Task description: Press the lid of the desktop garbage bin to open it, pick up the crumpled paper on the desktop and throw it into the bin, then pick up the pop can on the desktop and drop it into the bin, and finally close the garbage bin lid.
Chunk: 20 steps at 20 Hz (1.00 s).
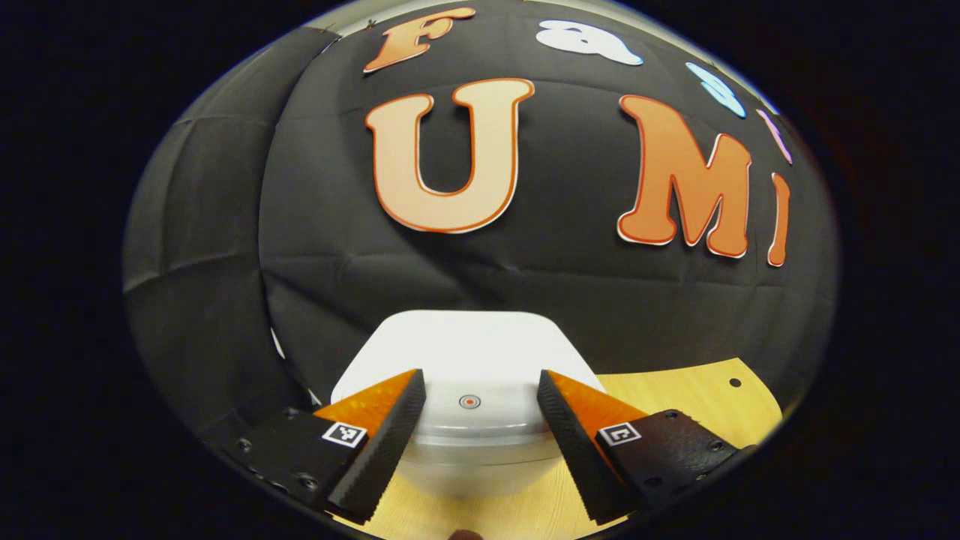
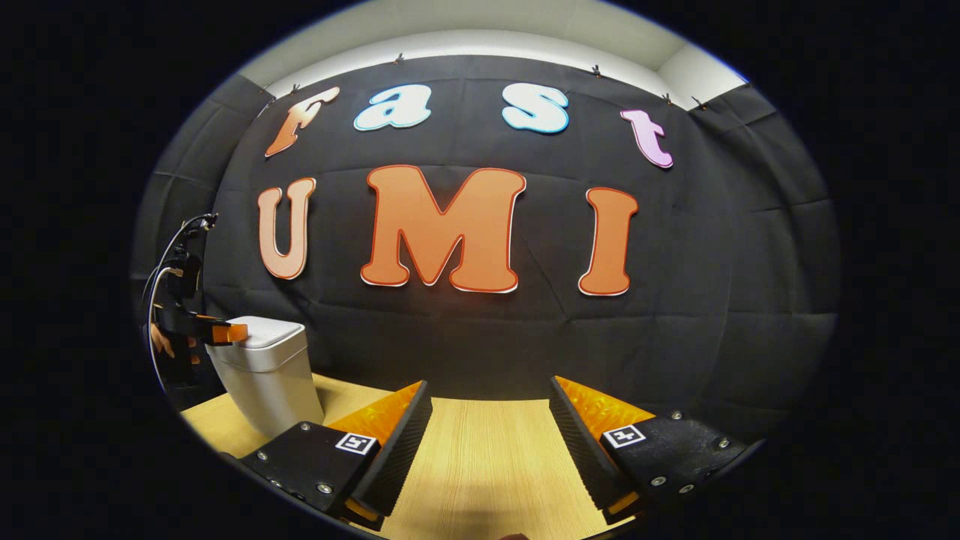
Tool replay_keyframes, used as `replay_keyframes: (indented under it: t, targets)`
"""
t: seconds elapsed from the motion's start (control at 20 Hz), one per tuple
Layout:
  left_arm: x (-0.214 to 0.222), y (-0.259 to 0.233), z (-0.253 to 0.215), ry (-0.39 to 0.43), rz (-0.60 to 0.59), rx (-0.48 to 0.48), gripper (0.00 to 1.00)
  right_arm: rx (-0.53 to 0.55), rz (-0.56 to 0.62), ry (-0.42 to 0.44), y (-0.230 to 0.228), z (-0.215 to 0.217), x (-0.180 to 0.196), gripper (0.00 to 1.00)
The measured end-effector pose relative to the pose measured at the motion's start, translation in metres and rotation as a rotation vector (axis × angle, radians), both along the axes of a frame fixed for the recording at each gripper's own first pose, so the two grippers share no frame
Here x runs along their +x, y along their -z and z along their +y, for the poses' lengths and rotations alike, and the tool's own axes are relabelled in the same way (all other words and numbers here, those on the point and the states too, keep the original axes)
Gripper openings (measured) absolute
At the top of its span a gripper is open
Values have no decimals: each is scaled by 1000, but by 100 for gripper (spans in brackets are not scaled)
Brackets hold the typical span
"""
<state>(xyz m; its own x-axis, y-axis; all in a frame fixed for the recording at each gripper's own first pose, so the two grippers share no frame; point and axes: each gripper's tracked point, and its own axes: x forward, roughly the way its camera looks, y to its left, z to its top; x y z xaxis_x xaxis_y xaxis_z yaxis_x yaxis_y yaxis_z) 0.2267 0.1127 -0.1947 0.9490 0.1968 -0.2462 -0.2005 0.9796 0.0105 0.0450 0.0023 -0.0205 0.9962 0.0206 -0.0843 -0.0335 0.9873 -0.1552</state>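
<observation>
Left gripper point(image 1: 480, 390) spread above white bin point(image 1: 469, 360), lid point(image 1: 472, 345) closed

The bin point(image 1: 480, 420) is a white, rounded container standing upright on the wooden worktop point(image 1: 675, 397), close to the black back wall. Its lid point(image 1: 469, 352) is closed and lies flat, with a small round red-centred button point(image 1: 469, 402) near the front edge.

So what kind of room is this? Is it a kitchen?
Probably not a kitchen: it looks like a small test booth. Black cloth hangs as the wall, a bare wooden table stands before it, and a white bin sits on top, lid shut.
</observation>
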Motion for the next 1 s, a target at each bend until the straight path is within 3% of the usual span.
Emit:
replay_keyframes:
  t: [0.2,0.4,0.55,0.75,1.0]
  targets:
    - [-2,8,-5,8,-39,47,98,3,9,-8,3,6,-4,94]
    - [5,-5,-6,4,-66,71,95,-1,13,-16,3,7,-9,94]
    - [-13,-26,-7,-16,-108,84,95,-14,4,-11,-2,2,-13,94]
    - [-46,-67,-47,19,-190,96,94,-5,10,-12,-1,-1,-13,94]
    - [-76,-77,-119,75,-228,52,94,-1,5,-30,-1,-4,-16,94]
